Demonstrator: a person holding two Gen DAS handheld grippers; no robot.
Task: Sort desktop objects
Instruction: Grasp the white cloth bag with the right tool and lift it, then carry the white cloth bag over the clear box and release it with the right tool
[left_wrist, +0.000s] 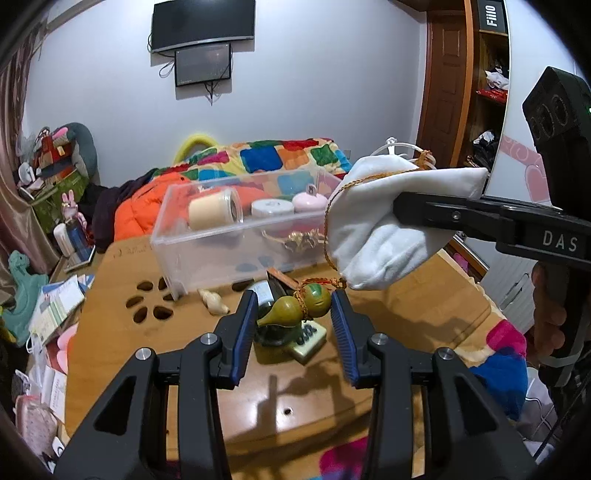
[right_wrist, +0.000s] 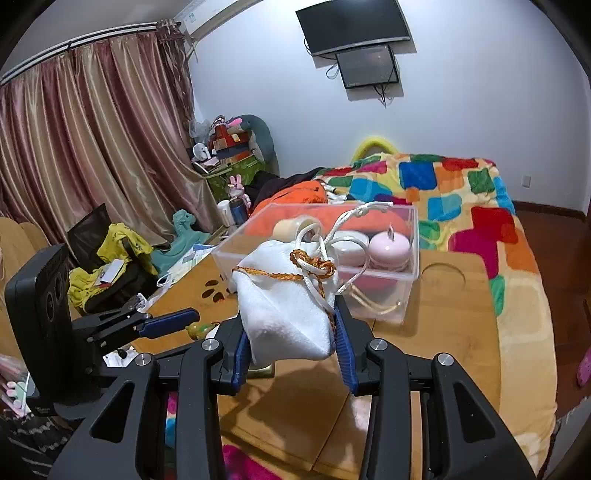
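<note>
- Two hand-held grippers over a light wooden lap table with paw-shaped cutouts, set on a bed with a patchwork multicolour blanket.
- Room: pale wall with a dark wall-mounted screen and a smaller one under it, pinkish-gold curtains in the right wrist view, clutter on the side away from the blanket, wooden door and shelves in the left wrist view.
- Clear plastic rectangular box at the table's far side; inside: beige tape roll, white round tin, pink round macaron-shaped case, gold metal trinket.
- Small cream seashell on the table just in front of the box.
- Left gripper: blue pads apart, a green-yellow wooden gourd with orange cord between them; contact with either pad unclear, cannot tell if it's gripped. Gourd is off the table, above a dark round object and a small cream calculator.
- Right gripper: clamped on a white cloth drawstring pouch, white cord and orange braided cord looped over its top.
- Orange cord runs from the pouch down to the gourd's neck; pouch is held up, just right of and above the gourd in the left wrist view.
- Pouch is in front of the clear box, not in it.
</note>
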